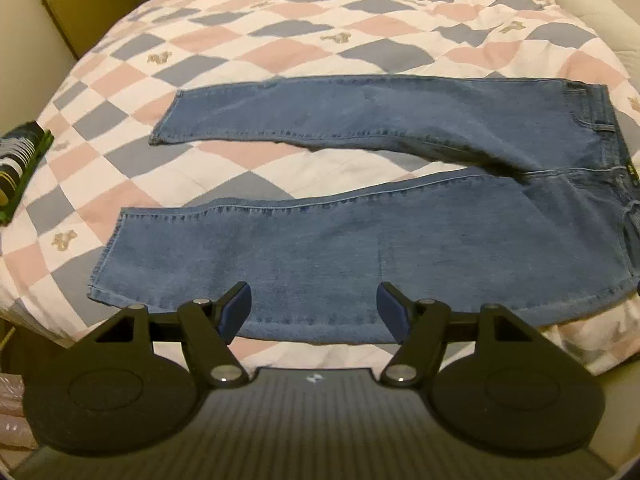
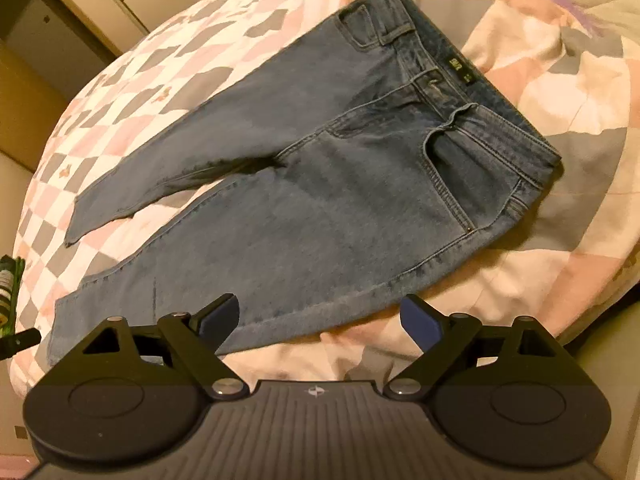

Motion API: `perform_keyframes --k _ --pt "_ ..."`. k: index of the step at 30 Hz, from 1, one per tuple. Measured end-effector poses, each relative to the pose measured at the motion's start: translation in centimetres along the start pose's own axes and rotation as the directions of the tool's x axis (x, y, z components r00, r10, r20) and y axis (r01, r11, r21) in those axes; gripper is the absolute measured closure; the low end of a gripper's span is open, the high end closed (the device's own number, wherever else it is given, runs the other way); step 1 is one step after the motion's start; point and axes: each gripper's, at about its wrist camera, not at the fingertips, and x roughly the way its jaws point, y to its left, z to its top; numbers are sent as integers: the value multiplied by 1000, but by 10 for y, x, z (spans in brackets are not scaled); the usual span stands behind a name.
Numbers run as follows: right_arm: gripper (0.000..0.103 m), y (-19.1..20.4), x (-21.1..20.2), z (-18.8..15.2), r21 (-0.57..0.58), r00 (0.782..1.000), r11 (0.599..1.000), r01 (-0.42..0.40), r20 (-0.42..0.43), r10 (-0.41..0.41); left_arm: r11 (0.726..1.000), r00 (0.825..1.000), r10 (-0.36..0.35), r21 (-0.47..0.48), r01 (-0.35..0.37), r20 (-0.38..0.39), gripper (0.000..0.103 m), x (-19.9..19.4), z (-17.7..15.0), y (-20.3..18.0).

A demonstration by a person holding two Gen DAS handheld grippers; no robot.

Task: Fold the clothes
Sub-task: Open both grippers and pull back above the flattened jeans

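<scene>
Jeans (image 1: pixel 360 208) lie flat, front up, on the checked quilt (image 1: pixel 280 36), legs spread apart; the left gripper (image 1: pixel 314 310) hangs with fingers wide apart over the near leg; the right gripper (image 2: pixel 320 320), likewise spread, holds nothing above the near edge, waistband (image 2: pixel 472 80) beyond.

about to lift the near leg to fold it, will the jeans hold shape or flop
Likely to flop: the jeans lie flat and follow the soft quilt. The denim looks thick, so it will probably hang heavy and drape between grips. The faded weave looks rough rather than slick, so it should not slip from the fingers.
</scene>
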Motion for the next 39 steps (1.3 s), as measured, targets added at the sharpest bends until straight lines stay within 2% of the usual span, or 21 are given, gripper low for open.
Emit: perform_keyframes --k 10,24,39 --pt "10 20 -30 -14 -61 1000 998 -3 21 4 999 999 23 32 -25 46 31 -33 -5 -12" --pt "8 32 -48 -25 -96 999 995 14 43 -10 999 997 -3 51 -1 79 27 -54 -15 -16" --pt "6 62 -44 -22 -190 999 982 -11 28 16 1000 997 25 -11 -25 70 24 -59 -25 5"
